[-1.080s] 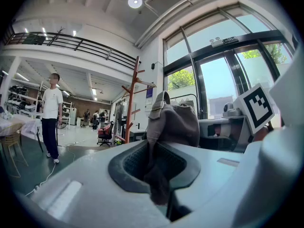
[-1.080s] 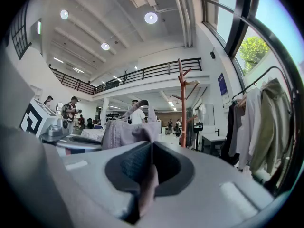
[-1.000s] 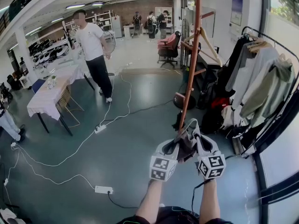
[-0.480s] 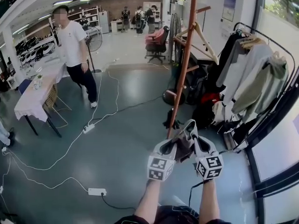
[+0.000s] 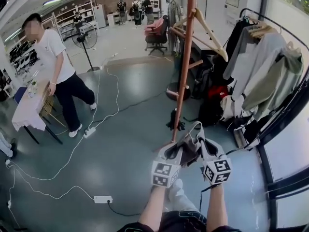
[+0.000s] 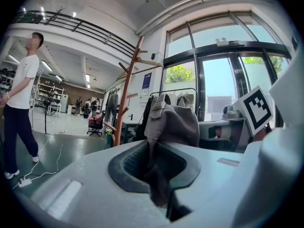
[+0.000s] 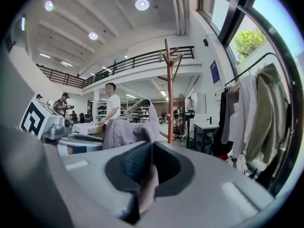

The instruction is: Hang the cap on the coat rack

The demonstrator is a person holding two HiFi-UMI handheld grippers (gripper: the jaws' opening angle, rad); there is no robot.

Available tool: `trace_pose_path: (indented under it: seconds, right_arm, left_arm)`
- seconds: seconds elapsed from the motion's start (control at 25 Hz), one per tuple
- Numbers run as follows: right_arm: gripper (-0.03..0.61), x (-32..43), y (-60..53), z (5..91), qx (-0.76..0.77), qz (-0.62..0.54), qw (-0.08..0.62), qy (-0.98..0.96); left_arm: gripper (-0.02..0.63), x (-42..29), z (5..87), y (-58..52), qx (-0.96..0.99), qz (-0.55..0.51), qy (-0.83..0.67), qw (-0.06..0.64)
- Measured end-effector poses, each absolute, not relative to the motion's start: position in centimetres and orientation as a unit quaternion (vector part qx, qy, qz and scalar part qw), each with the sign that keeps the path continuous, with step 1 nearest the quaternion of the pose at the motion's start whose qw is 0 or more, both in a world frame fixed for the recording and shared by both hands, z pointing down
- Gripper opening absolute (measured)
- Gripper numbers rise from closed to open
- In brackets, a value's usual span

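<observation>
Since a second ago the person in the white shirt is standing farther left and nearer, beside the cloth-covered bench, and the coat rack is filling more of the head view, while both tongs are keeping their place low in the middle. The left tongs and the right tongs are each pinching an edge of the grey cap, with its cloth running down into the narrow gap of each pair. The cap is hanging in the air between them, short of the rack and below all its pegs. A wooden hanger is hanging on the rack's right side, and dark bags are crowding the floor behind its foot. To the right, a clothes rail full of garments is standing along the glass wall, narrowing the room on that side. To the left the floor is lying open, with white cables and a power strip trailing across it.
</observation>
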State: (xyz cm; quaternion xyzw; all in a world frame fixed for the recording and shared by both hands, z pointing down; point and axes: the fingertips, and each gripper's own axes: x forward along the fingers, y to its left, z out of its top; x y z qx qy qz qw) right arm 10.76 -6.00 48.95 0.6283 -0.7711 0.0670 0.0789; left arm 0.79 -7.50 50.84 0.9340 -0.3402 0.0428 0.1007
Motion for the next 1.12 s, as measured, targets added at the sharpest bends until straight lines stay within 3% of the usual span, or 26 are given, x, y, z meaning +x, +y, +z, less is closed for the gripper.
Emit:
trace_pose_path:
  seconds: [0.44,1.12]
  right_arm:
    - [0.021,12.7,-16.7,51.1,0.598,0.107,0.062,-0.792]
    - [0.021,15.3,-28.8,49.8,0.556,0.105,0.010,-0.824]
  left_arm:
    - [0.044,2.5,52.6,-17.3,0.918,0.071,-0.373,0.116]
    - [0.046,4.7,51.3,-28.0,0.901,0.072,-0.420,0.083]
